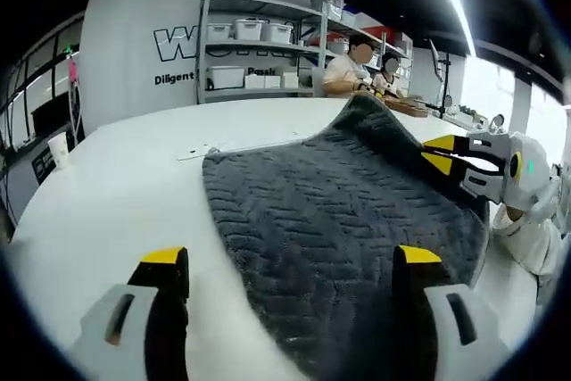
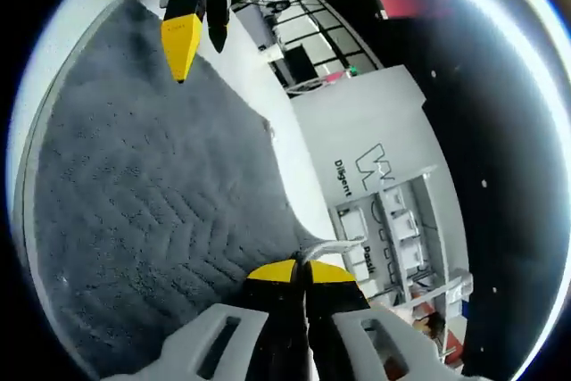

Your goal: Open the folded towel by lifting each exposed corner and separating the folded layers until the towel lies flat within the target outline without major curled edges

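Note:
A dark grey towel (image 1: 330,220) with a chevron weave lies on the white table (image 1: 107,194). Its far right side is lifted into a peak above the table. My right gripper (image 1: 443,153) comes in from the right, shut on that raised edge. In the right gripper view its jaws (image 2: 302,271) are pressed together at the towel's rim, with the towel (image 2: 134,176) spreading away below. My left gripper (image 1: 292,256) hovers low over the near part of the towel, jaws wide open and holding nothing. The left gripper (image 2: 198,37) is also seen at the top of the right gripper view.
Shelves with white bins (image 1: 250,33) stand against the back wall, and people (image 1: 343,69) sit at a bench beyond the table. A paper cup (image 1: 59,147) stands at the table's left edge. A white sleeve (image 1: 535,238) is at the right.

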`<state>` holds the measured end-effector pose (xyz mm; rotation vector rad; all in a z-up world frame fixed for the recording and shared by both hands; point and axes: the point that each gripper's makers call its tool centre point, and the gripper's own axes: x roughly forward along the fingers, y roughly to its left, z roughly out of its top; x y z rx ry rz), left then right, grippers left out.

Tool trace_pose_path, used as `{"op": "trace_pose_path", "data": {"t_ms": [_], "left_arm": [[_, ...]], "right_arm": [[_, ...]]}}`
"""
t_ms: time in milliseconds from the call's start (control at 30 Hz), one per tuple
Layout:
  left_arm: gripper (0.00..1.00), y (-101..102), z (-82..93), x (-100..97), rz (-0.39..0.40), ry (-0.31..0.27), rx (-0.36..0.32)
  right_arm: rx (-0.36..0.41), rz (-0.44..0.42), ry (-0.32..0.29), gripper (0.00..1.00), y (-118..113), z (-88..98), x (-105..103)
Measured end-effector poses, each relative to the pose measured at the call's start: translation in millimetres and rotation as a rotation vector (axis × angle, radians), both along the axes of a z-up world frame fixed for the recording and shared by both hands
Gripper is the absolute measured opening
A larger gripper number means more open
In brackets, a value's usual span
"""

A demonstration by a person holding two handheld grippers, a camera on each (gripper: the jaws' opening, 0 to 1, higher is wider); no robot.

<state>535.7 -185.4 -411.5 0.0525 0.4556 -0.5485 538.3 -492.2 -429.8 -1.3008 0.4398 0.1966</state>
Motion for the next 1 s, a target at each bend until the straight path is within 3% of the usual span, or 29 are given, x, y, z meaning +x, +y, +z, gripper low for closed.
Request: {"op": "trace_pose_path", "data": {"t_ms": [167, 267, 333, 400, 700, 1000], "left_arm": [[0.93, 0.5, 0.9, 0.2, -0.003, -0.001, 0.005], [0.92, 0.7, 1.1, -0.4, -0.003, 0.0, 0.005], [0.92, 0.9, 0.7, -0.2, -0.002, 0.002, 0.006], [0.92, 0.3, -0.6, -0.7, -0.006, 0.007, 0.009], [0.93, -0.7, -5.7, -2.1, -0.01, 0.026, 0.02], [0.92, -2.3, -8.8, -3.1, -0.016, 0.038, 0.026]], "right_arm": [[0.025, 0.009, -0.043, 0.0, 4.4, 11.0, -0.1], [0.049, 0.044, -0.141, 0.0, 14.5, 33.4, 3.0], [0.072, 0.091, -0.208, 0.0, 32.6, 49.2, 0.5], [0.106, 0.138, -0.228, 0.0, 52.1, 53.8, -2.2], [0.15, 0.303, -0.229, 0.0, 123.8, 55.0, -21.2], [0.188, 0.339, -0.198, 0.0, 138.7, 50.2, -25.7]]}}
